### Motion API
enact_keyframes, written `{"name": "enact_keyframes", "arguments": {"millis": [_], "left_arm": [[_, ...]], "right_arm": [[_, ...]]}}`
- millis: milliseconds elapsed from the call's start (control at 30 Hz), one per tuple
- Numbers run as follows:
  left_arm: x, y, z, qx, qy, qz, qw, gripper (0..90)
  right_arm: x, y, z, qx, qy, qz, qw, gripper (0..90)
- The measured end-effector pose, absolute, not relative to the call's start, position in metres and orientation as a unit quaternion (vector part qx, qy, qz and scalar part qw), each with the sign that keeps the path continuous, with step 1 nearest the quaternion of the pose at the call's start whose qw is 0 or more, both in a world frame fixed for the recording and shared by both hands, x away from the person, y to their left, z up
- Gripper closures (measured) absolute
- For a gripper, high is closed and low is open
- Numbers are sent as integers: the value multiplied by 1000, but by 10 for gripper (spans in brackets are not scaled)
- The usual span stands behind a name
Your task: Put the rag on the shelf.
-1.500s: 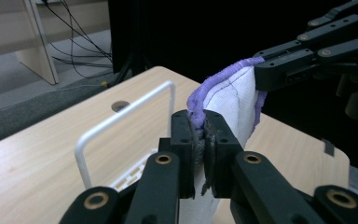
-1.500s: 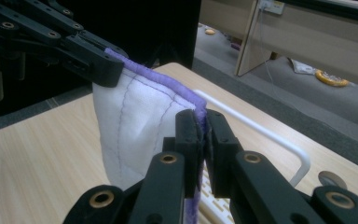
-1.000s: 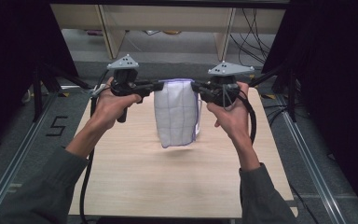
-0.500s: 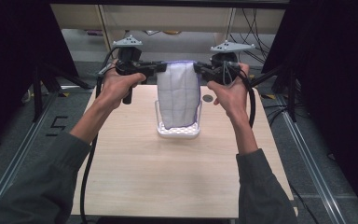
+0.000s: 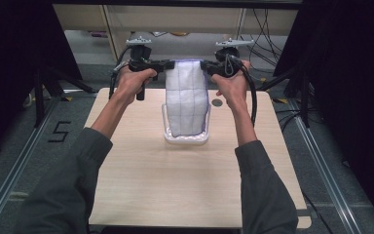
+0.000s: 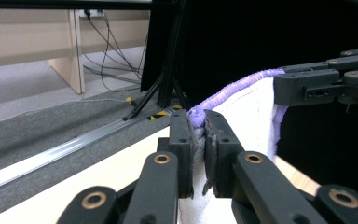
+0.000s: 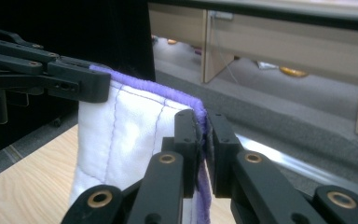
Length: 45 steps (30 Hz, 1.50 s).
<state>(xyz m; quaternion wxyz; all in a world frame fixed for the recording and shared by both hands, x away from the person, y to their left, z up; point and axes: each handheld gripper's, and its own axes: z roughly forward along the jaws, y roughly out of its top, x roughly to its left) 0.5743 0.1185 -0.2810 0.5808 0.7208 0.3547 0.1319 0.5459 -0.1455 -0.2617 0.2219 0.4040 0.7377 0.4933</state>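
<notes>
Both tongs — clamped on the cloth's corners — have carried it farther away.

A pale wood-grain tabletop stands on a floor of grey carpet. Metal rails run along the floor beside its left and right edges, and a black figure five is marked on the carpet off the left edge. Beyond the far edge stands light wooden shelving with upright panels, and a bundle of black cables hangs at its right. Black curtains close off both sides, with black tripod legs in front of them near the far corners. A small dark round hole sits in the tabletop toward its far right. The light is even and soft.
</notes>
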Motion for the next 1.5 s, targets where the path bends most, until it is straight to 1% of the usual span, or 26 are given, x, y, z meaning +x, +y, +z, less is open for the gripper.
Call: {"name": "enact_keyframes", "arguments": {"millis": [167,467,533,567,667,800,900,967,1000,1067,1100,1133,1167,1200,1233,1367,1500], "left_arm": [[586,112,-297,741,345,159,554,815],[595,103,-322,747,353,170,537,807],[596,101,-329,750,358,164,532,807],[598,101,-335,752,362,159,527,807],[599,101,-340,751,367,152,528,804],[599,101,-347,759,374,148,511,804],[599,103,-351,764,381,143,501,797],[597,104,-353,765,387,145,494,794],[597,104,-353,764,388,146,494,788],[597,106,-354,763,391,148,493,772],[597,108,-354,761,396,148,493,753],[597,110,-354,758,405,147,490,699],[597,112,-354,756,411,142,489,649],[597,115,-354,756,410,138,492,649],[596,117,-353,754,411,139,492,629],[591,127,-348,750,415,136,497,598],[584,135,-344,749,419,129,496,586]], "right_arm": [[560,-144,-274,413,744,475,224,844],[578,-146,-305,438,755,440,210,838],[578,-147,-311,441,757,434,209,838],[581,-147,-318,444,759,433,199,836],[583,-148,-324,445,760,431,195,833],[587,-148,-335,445,767,421,189,829],[587,-145,-343,457,769,411,176,813],[589,-146,-344,451,774,406,180,808],[589,-146,-346,453,775,402,183,796],[589,-147,-348,463,773,396,175,765],[591,-148,-350,461,775,395,176,725],[590,-148,-350,472,774,388,170,677],[592,-151,-352,471,775,383,173,656],[592,-151,-352,471,775,383,173,656],[592,-152,-352,478,772,383,170,617],[590,-156,-351,481,768,386,173,601],[586,-160,-348,484,763,392,174,594]]}}
